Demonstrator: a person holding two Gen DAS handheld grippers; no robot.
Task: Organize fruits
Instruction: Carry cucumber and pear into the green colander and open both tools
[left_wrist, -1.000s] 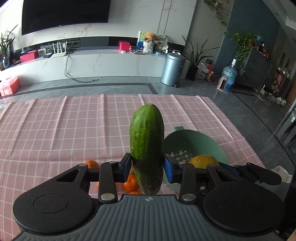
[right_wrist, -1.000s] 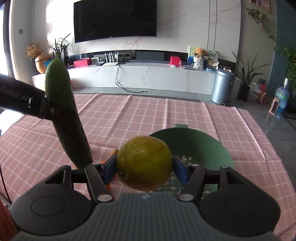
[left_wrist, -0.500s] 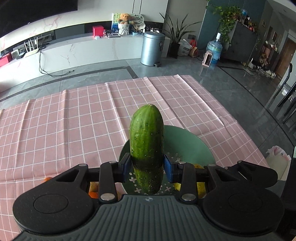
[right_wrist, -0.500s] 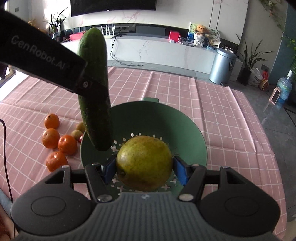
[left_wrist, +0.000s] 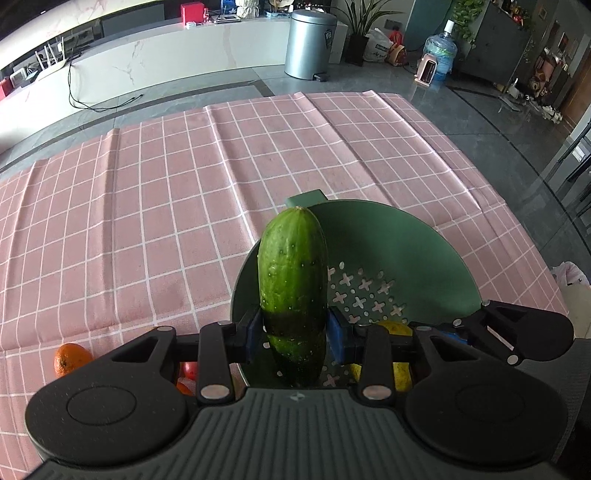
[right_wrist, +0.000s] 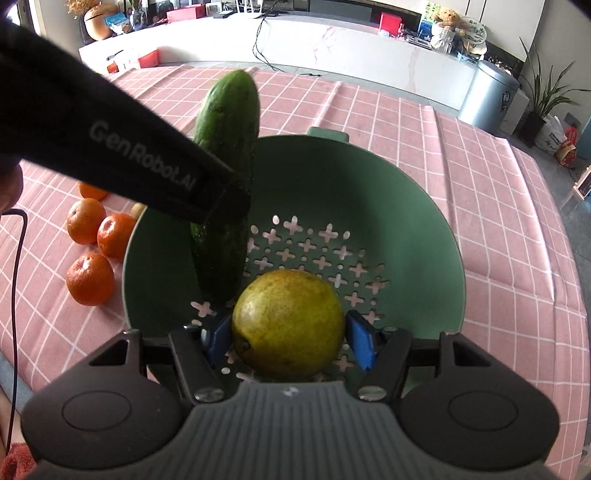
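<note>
My left gripper (left_wrist: 293, 330) is shut on a green cucumber (left_wrist: 291, 280), held upright over the left side of the green perforated bowl (left_wrist: 399, 240). In the right wrist view the cucumber (right_wrist: 225, 122) hangs with its lower end low inside the bowl (right_wrist: 424, 221), the left gripper's arm crossing it. My right gripper (right_wrist: 290, 338) holds a yellow-green round fruit (right_wrist: 290, 325) low inside the bowl's near side; a sliver of gap shows at the right blue pad (right_wrist: 360, 343). That fruit peeks out in the left wrist view (left_wrist: 397, 328).
Several oranges (right_wrist: 90, 278) lie on the pink checked tablecloth (left_wrist: 147, 206) just left of the bowl; one shows in the left wrist view (left_wrist: 70, 358). The table's right edge drops to the floor, with a grey bin (left_wrist: 310, 44) and a water bottle (left_wrist: 439, 55) beyond.
Both grippers have moved forward and down over the bowl with their loads. The cucumber's lower end and the yellow-green fruit now sit lower inside the bowl.
</note>
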